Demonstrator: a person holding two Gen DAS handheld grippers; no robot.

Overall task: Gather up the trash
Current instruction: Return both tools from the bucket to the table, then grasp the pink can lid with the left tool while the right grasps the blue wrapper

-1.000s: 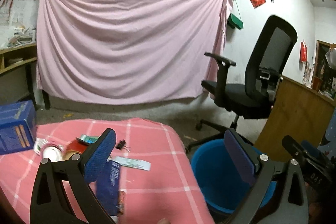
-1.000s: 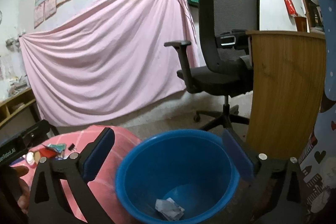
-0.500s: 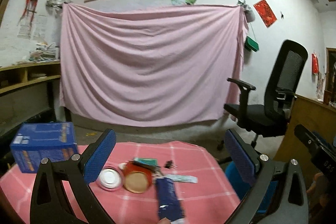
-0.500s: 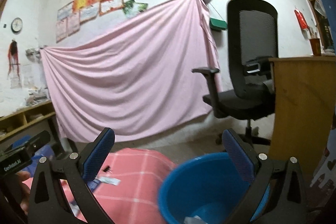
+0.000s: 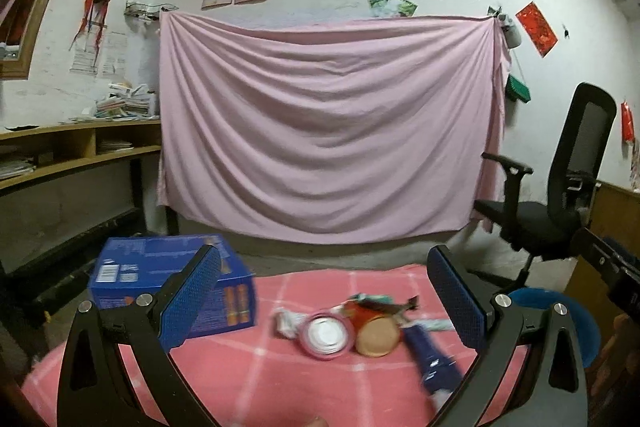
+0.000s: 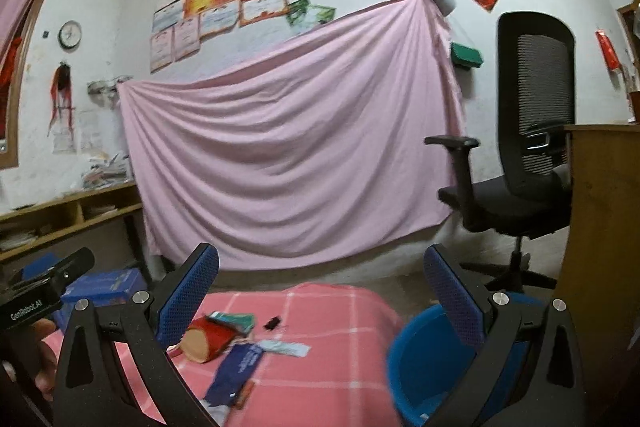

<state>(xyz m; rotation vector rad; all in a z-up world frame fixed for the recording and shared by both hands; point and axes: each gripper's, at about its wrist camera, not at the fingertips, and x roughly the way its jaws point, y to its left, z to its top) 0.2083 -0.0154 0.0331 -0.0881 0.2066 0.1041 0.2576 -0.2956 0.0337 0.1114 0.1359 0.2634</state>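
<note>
Although both tools are raised above the work surface, neither is holding anything: the left tool (image 5: 324,301) stands with its jaws spread wide and empty, and the right tool (image 6: 320,297) is likewise spread with nothing between its pads. The trash lies in a loose cluster on the desk (image 5: 240,379), which is covered in a pink checked cloth. It comprises a dark blue wrapper (image 6: 236,371), a red can (image 6: 208,341) lying on its side, a round lid (image 5: 326,335) just beside the can, a flat paper slip (image 6: 286,347), a green packet (image 6: 234,321) behind the can and a small black clip (image 6: 272,323) set slightly apart. The blue bin (image 6: 424,359) stands just off the desk's right edge, nearest the right tool. In the inspector's judgement the wrapper, slip and packet are light, limp items that lie flat and offer little to pinch; each is best taken at a lifted edge or corner, with the cloth underneath liable to be caught as well. The can appears rigid and smooth, and may roll; a grip across its body is advised rather than on its ends. The lid is thin and would need taking at its rim. A blue box (image 5: 172,287) stands at the desk's left; whether it counts as trash cannot be determined.
</note>
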